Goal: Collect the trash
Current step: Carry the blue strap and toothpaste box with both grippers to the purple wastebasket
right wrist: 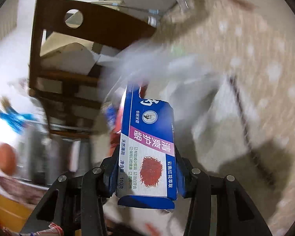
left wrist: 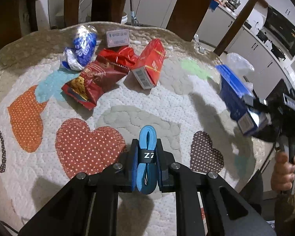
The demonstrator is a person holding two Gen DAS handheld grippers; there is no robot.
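Left gripper (left wrist: 146,157) is clamped on a folded blue strap (left wrist: 146,151) and hangs low over the quilted table cover (left wrist: 147,98); right gripper (right wrist: 147,175) is pinched around a blue toothpaste box (right wrist: 149,149), lifted clear of the cover at its right side, view smeared. Step in hand looks like carrying the picked items off to a bin, none visible. Left on the cover: red snack bag (left wrist: 90,80), red carton (left wrist: 149,66), blue-white wrapper (left wrist: 81,49), small grey box (left wrist: 118,38) and clear plastic (left wrist: 239,62); next move probably needs both loads dropped before grabbing these.
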